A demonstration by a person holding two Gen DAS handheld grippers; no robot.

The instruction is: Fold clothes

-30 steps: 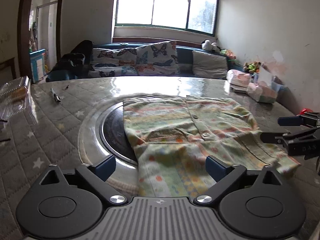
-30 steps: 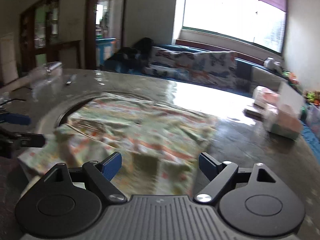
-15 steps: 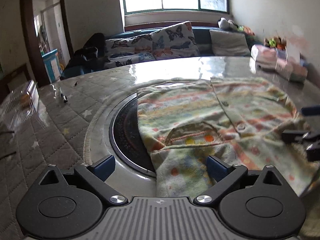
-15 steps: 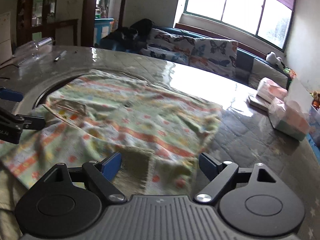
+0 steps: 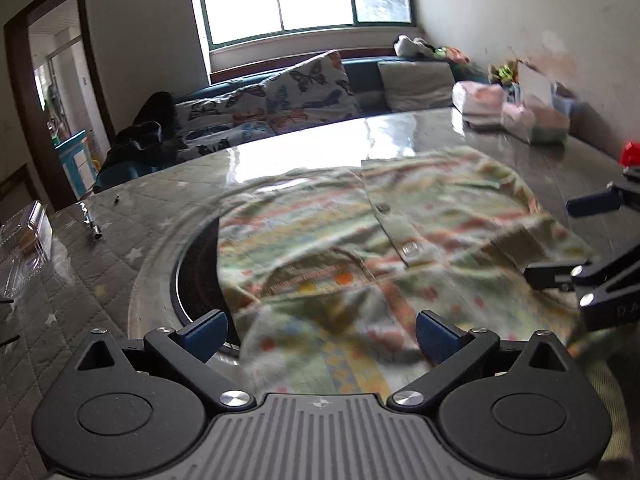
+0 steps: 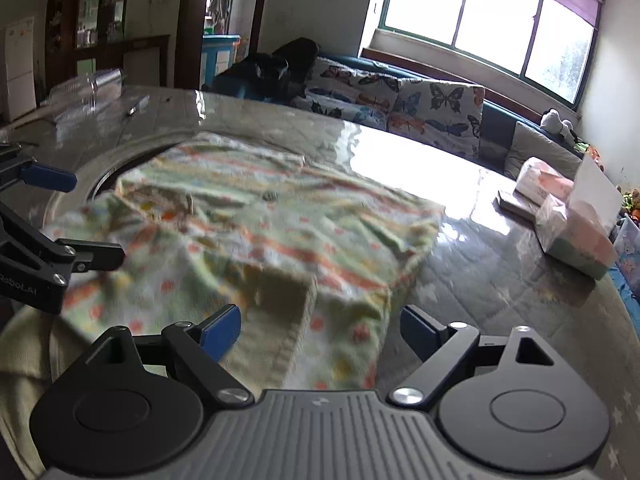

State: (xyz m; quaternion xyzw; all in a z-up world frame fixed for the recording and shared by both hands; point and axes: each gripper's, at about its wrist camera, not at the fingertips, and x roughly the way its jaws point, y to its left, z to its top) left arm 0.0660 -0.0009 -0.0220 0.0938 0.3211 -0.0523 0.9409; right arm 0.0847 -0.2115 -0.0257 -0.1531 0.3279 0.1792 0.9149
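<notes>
A green shirt with orange stripes, dots and a button placket lies spread on the glossy quilt-patterned table, its left side over a round dark recess. My left gripper is open, low at the shirt's near edge, with cloth lying between its blue-tipped fingers. My right gripper is open too, over the shirt at its near right corner. Each gripper shows in the other's view: the right gripper at the shirt's right side, the left gripper at its left side.
Tissue packs and a box stand at the table's far right, with a red item near that edge. A pen and a clear plastic container lie at the left. A sofa with butterfly cushions runs behind the table.
Both grippers have moved lower and closer in on the shirt's near edge, so the cloth now fills more of each view. Both stay open. The shirt's lie looks unchanged.
</notes>
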